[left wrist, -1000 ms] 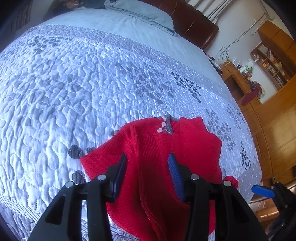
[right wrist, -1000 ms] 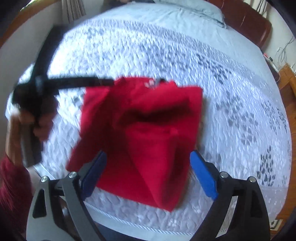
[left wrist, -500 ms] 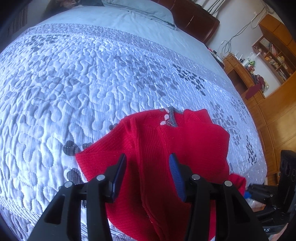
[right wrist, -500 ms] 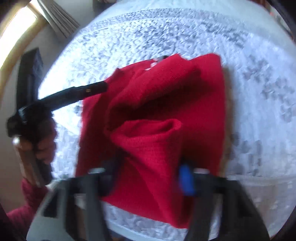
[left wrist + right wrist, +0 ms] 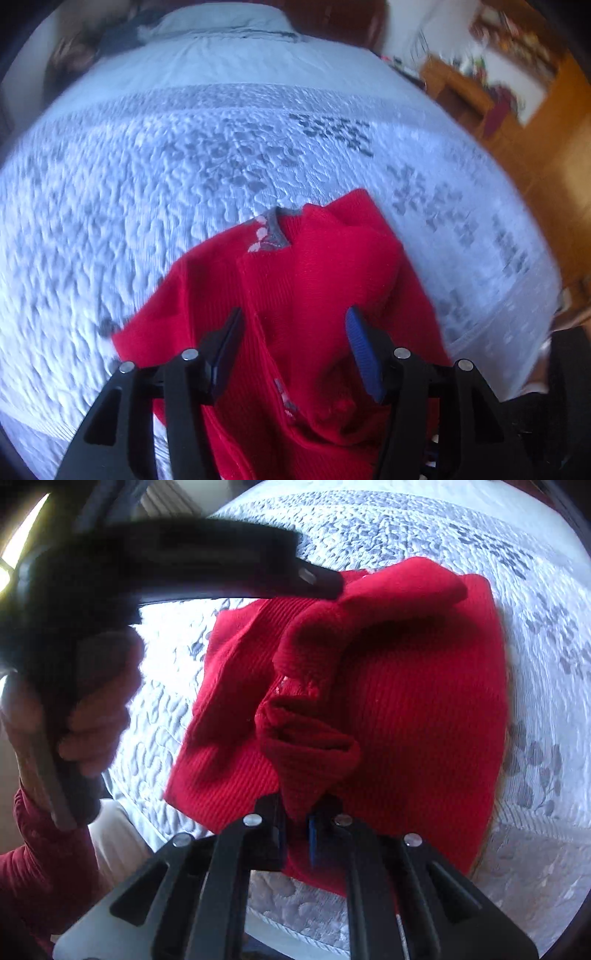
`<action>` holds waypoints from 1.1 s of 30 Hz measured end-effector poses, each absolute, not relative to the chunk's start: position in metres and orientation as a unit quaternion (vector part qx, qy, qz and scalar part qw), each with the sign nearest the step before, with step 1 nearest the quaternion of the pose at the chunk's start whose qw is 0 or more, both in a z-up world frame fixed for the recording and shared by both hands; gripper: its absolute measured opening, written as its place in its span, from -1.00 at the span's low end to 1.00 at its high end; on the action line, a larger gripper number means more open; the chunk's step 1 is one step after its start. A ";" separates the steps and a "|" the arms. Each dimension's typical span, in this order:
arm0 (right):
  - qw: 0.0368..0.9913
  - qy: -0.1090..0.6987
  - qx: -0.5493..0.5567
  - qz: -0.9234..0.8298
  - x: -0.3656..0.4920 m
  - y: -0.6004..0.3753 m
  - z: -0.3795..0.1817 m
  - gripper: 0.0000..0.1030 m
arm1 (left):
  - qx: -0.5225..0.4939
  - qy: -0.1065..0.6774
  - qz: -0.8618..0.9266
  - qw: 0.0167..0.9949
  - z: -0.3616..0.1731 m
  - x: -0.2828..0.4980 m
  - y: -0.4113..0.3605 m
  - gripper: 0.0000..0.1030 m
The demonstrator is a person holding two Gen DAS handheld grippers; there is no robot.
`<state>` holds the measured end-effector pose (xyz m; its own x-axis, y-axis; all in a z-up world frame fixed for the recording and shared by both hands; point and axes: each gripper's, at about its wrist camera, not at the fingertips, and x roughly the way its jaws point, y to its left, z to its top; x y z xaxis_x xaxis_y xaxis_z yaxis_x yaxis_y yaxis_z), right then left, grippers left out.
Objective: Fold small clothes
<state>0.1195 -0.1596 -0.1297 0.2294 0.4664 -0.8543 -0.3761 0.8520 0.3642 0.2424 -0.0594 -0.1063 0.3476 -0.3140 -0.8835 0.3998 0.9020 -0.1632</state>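
Right gripper [image 5: 295,823]: fingers drawn narrow, pinching a bunched fold of the red knit sweater [image 5: 406,709] and lifting it in a peak.
Left gripper [image 5: 291,350]: blue-padded fingers spread wide, holding nothing, hovering over the sweater's near part.
Sweater: lies crumpled on the quilted bedspread [image 5: 147,221] near the bed's near edge; grey collar [image 5: 275,236] with pale dots faces the pillow [image 5: 221,22].
Left hand [image 5: 92,716]: wraps the left gripper's handle; red sleeve [image 5: 33,849] at wrist.
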 end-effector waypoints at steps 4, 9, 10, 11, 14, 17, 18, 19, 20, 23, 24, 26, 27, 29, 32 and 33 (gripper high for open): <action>0.784 0.553 0.069 0.273 0.114 -0.169 -0.133 -0.86 | 0.149 0.519 -0.221 0.812 -0.114 0.241 -0.105 0.16; 0.784 0.548 0.086 0.277 0.112 -0.174 -0.135 -0.86 | 0.213 0.521 -0.174 0.808 -0.135 0.245 -0.126 0.32; 0.784 0.547 0.088 0.279 0.113 -0.176 -0.136 -0.86 | 0.205 0.518 -0.169 0.813 -0.136 0.247 -0.123 0.34; 0.784 0.546 0.092 0.280 0.111 -0.178 -0.136 -0.86 | 0.190 0.520 -0.168 0.816 -0.136 0.248 -0.119 0.13; 0.783 0.546 0.098 0.283 0.111 -0.180 -0.138 -0.86 | 0.070 0.560 -0.178 0.806 -0.137 0.262 -0.092 -0.49; 0.784 0.541 0.098 0.288 0.106 -0.181 -0.139 -0.86 | -0.038 0.580 -0.176 0.795 -0.136 0.272 -0.059 -0.64; 0.785 0.539 0.098 0.289 0.103 -0.182 -0.139 -0.86 | -0.071 0.585 -0.177 0.788 -0.136 0.274 -0.049 -0.65; 0.785 0.538 0.099 0.290 0.102 -0.183 -0.140 -0.86 | -0.102 0.590 -0.177 0.781 -0.136 0.275 -0.035 -0.65; 0.785 0.538 0.101 0.290 0.101 -0.184 -0.140 -0.86 | -0.109 0.592 -0.177 0.779 -0.136 0.275 -0.028 -0.65; 0.784 0.537 0.111 0.291 0.100 -0.190 -0.140 -0.87 | -0.116 0.593 -0.167 0.779 -0.131 0.271 -0.006 -0.58; 0.784 0.536 0.114 0.291 0.100 -0.191 -0.140 -0.87 | -0.123 0.593 -0.157 0.780 -0.130 0.269 0.002 -0.55; 0.784 0.536 0.113 0.291 0.106 -0.195 -0.139 -0.87 | -0.134 0.593 -0.138 0.782 -0.127 0.264 0.017 -0.46; 0.785 0.535 0.112 0.291 0.106 -0.195 -0.139 -0.87 | -0.139 0.593 -0.138 0.781 -0.126 0.260 0.023 -0.46; 0.786 0.534 0.109 0.290 0.106 -0.194 -0.139 -0.87 | -0.151 0.597 -0.150 0.774 -0.124 0.253 0.026 -0.33; 0.786 0.535 0.108 0.289 0.105 -0.195 -0.140 -0.86 | -0.163 0.593 -0.174 0.769 -0.118 0.238 0.019 0.04; 0.786 0.536 0.108 0.288 0.103 -0.193 -0.140 -0.87 | -0.158 0.590 -0.178 0.772 -0.115 0.235 0.016 0.10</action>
<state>0.1031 -0.1933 -0.1397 0.2597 0.5691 -0.7802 -0.3366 0.8106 0.4792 0.2349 0.0162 -0.1154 0.2408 -0.4605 -0.8544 0.0882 0.8870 -0.4533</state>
